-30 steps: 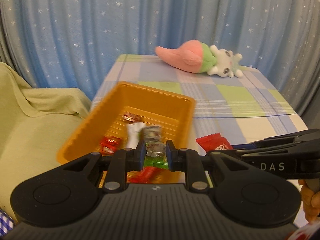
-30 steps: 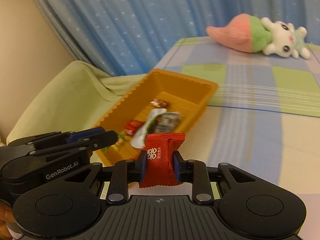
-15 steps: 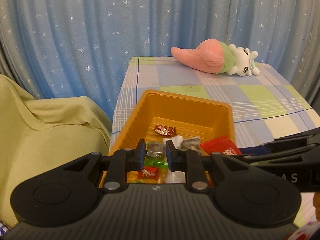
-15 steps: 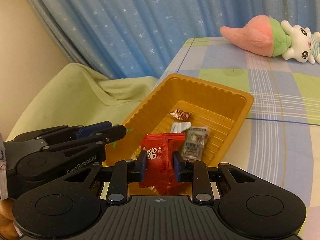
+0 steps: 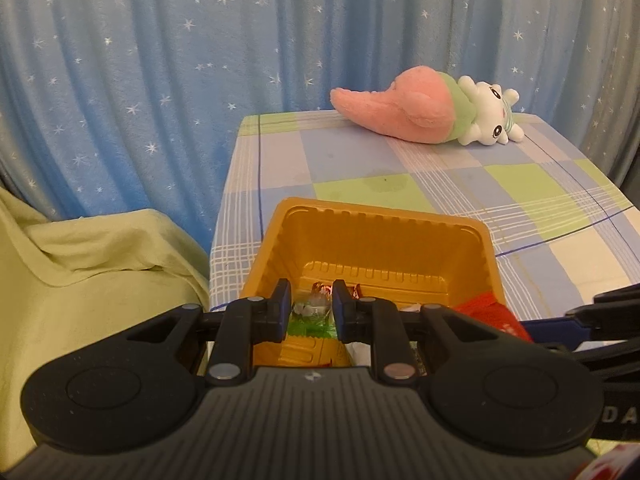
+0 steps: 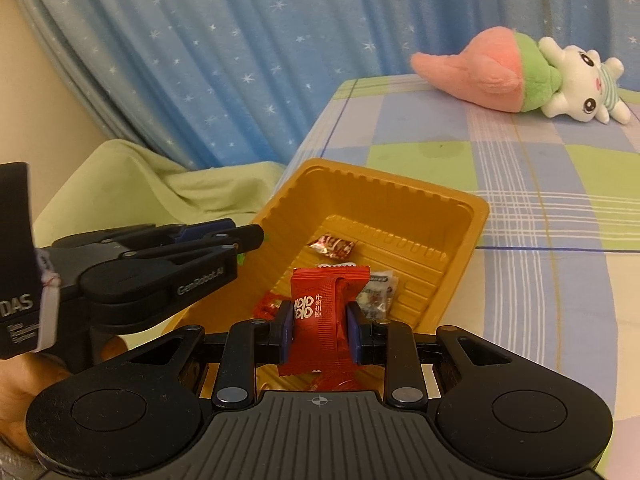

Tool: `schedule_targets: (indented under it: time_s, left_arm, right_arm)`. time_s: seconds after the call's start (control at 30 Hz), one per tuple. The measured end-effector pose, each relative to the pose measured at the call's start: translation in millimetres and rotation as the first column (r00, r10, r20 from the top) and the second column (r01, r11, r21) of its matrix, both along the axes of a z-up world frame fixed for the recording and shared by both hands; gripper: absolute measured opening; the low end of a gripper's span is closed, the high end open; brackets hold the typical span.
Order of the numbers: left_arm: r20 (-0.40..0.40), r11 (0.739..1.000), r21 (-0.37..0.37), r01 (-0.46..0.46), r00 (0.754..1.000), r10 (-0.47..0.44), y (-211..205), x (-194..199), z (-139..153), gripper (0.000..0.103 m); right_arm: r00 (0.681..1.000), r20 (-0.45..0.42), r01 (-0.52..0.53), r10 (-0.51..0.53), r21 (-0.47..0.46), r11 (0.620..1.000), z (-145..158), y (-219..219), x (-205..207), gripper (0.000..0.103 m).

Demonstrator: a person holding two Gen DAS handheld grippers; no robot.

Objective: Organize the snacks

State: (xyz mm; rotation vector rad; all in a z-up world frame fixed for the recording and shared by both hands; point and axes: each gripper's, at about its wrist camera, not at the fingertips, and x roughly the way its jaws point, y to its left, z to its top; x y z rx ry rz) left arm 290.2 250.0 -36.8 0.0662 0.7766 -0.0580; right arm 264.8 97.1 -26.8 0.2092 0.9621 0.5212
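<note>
An orange plastic tray (image 5: pixel 376 224) (image 6: pixel 476 208) sits at the near left corner of the checked table. It holds several wrapped snacks, among them a red-and-silver candy (image 6: pixel 332 245) and a grey packet (image 6: pixel 376 292). My left gripper (image 5: pixel 310 312) is shut on a green-and-clear snack packet (image 5: pixel 310 320) above the tray's near left wall. My right gripper (image 6: pixel 318 320) is shut on a red snack packet (image 6: pixel 324 312) and holds it upright above the tray's near end. The red packet also shows in the left wrist view (image 5: pixel 492 314).
A pink, green and white plush toy (image 5: pixel 428 110) (image 6: pixel 520 76) lies at the far side of the table (image 5: pixel 520 184). A pale green cloth (image 5: pixel 80 264) covers something left of the table. A blue starred curtain (image 5: pixel 200 60) hangs behind.
Both grippers have moved left and forward with their packets, from beside the tray to over its near end. The tray now lies straight ahead in both views.
</note>
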Motion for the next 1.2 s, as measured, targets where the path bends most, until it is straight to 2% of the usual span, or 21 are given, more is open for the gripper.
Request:
schedule_targets:
  time_s: [0.2, 0.33, 0.63, 0.73, 0.87, 0.93, 0.97, 1.0, 1.07, 1.2]
  left_arm:
    - [-0.034, 1.0, -0.009, 0.009, 0.999, -0.01, 3, 9, -11, 0.021]
    - [-0.055, 0.999, -0.041, -0.003, 0.999, 0.001, 11, 3, -12, 0.024]
    - [-0.091, 0.994, -0.101, -0.032, 0.996, 0.023, 28, -17, -8, 0.042]
    - [-0.089, 0.994, -0.1, -0.039, 0.996, 0.03, 30, -21, -5, 0.048]
    - [-0.084, 0.993, -0.109, -0.047, 0.996, 0.038, 35, -26, 0, 0.052]
    - [-0.081, 0.993, -0.103, -0.051, 0.996, 0.043, 35, -29, 2, 0.053]
    - [-0.079, 0.994, -0.099, -0.054, 0.996, 0.046, 36, -31, 3, 0.054]
    - [-0.077, 0.994, -0.095, -0.058, 0.996, 0.051, 35, -33, 4, 0.056]
    - [-0.073, 0.993, -0.092, -0.068, 0.995, 0.061, 35, -39, 6, 0.06]
    - [-0.081, 0.99, -0.105, -0.096, 0.993, 0.088, 34, -50, 10, 0.068]
  right_arm:
    - [1.0, -0.007, 0.027, -0.027, -0.005, 1.0, 0, -4, 5, 0.028]
    - [0.999, -0.018, 0.037, -0.037, -0.007, 0.999, -3, -4, 9, 0.028]
    - [0.998, -0.027, 0.056, -0.057, -0.04, 0.998, -13, 4, 20, 0.028]
    - [0.997, -0.009, 0.076, -0.077, -0.047, 0.996, -14, 6, 27, 0.028]
    - [0.992, 0.076, 0.108, -0.106, -0.024, 0.994, -9, 6, 37, 0.028]
    - [0.988, 0.089, 0.125, -0.123, -0.017, 0.992, -7, 6, 41, 0.039]
    - [0.988, 0.087, 0.131, -0.13, -0.011, 0.991, -6, 5, 43, 0.056]
    - [0.986, 0.092, 0.142, -0.142, -0.002, 0.99, -5, 3, 42, 0.063]
    - [0.985, 0.101, 0.139, -0.139, 0.003, 0.99, -2, 1, 40, 0.063]
    - [0.992, 0.068, 0.103, -0.103, 0.003, 0.995, -3, -2, 30, 0.064]
